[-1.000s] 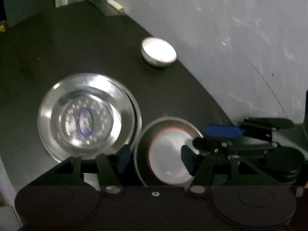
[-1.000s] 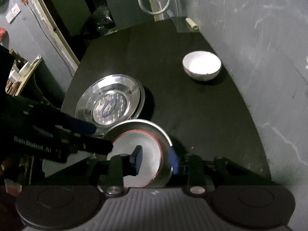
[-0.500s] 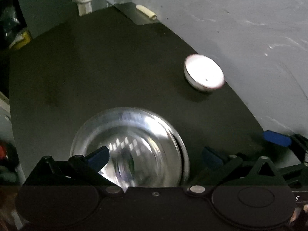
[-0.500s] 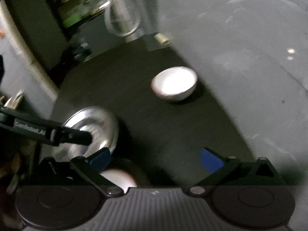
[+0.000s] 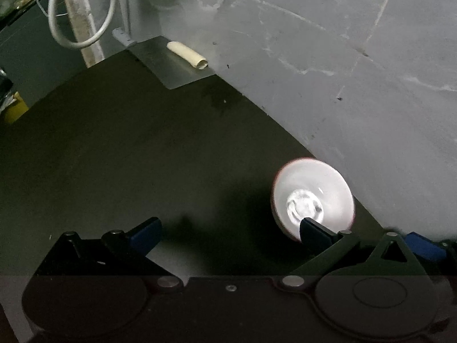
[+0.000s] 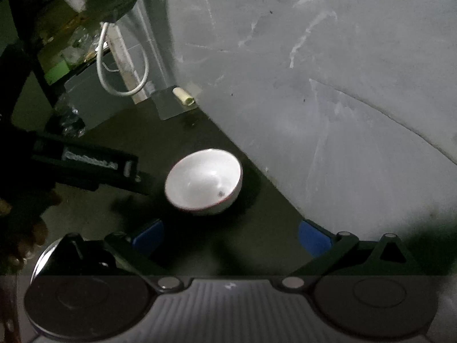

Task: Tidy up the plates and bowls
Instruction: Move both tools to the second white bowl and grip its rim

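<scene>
A white bowl (image 5: 312, 197) with a thin red rim stands upright on the black table (image 5: 142, 157), close to the grey wall. My left gripper (image 5: 228, 233) is open wide with nothing between its fingers. Its right fingertip (image 5: 311, 230) overlaps the bowl's near edge in the left wrist view. The right wrist view has the bowl (image 6: 204, 181) just ahead of my right gripper (image 6: 230, 238), which is open and empty. The left gripper's black body (image 6: 85, 168) reaches in from the left beside the bowl. A steel plate's rim (image 6: 38, 260) shows at the lower left.
The grey wall (image 5: 342, 71) runs along the table's right side, right behind the bowl. A cream tube (image 5: 187, 55) lies on a grey sheet at the far corner. A white cable loop (image 5: 80, 14) hangs beyond the table. A person's hand (image 6: 22, 228) is at the left.
Both grippers opened, letting go of the red-rimmed bowl in the steel plate, and moved forward to the white bowl by the wall. The steel plates left the left wrist view.
</scene>
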The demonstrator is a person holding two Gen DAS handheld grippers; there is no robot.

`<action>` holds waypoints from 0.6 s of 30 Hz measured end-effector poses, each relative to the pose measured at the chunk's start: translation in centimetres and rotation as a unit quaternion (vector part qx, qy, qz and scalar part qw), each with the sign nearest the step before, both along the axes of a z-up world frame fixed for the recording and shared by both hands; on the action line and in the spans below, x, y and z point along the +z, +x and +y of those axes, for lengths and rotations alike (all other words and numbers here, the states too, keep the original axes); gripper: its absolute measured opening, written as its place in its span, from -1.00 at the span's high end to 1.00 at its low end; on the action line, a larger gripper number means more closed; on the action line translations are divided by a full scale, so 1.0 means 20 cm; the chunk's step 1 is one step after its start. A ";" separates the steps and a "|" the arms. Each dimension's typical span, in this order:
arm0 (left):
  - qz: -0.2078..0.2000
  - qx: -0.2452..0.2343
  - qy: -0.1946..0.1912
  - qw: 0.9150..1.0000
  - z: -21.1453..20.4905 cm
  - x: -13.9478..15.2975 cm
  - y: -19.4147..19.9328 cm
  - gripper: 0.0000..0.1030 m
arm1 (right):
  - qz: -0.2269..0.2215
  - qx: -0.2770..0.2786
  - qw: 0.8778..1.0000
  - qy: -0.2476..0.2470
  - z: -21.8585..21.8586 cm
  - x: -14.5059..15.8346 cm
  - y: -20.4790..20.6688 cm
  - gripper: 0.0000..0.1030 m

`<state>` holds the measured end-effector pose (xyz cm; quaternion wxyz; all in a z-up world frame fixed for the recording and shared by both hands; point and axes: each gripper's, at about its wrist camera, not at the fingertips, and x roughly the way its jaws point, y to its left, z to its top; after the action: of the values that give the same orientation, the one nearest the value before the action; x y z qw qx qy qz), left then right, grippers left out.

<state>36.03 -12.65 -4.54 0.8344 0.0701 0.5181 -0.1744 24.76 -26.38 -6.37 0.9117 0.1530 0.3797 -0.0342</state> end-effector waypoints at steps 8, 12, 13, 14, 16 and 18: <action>0.003 -0.017 0.007 1.000 -0.08 -0.06 0.10 -0.98 | -0.004 -0.006 1.000 0.005 0.03 -0.04 0.14 -0.99; 0.006 -0.022 0.012 1.000 -0.09 -0.08 0.12 -0.98 | 0.000 -0.006 1.000 0.015 0.02 -0.05 0.17 -0.85; 0.008 -0.022 0.014 1.000 -0.10 -0.08 0.12 -0.98 | 0.003 -0.008 1.000 0.018 0.02 -0.06 0.18 -0.81; 0.010 -0.022 0.016 1.000 -0.10 -0.08 0.12 -0.98 | 0.006 -0.010 1.000 0.019 0.02 -0.06 0.19 -0.78; 0.012 -0.020 0.019 1.000 -0.10 -0.08 0.11 -0.98 | 0.009 -0.012 1.000 0.020 0.01 -0.07 0.20 -0.74; 0.010 -0.021 0.020 1.000 -0.11 -0.08 0.11 -0.98 | 0.011 -0.014 1.000 0.019 0.01 -0.07 0.21 -0.65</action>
<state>38.30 -14.90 -6.15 0.8237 0.0958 0.5283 -0.1824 29.05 -26.13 -7.86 0.9038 0.1753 0.3883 -0.0412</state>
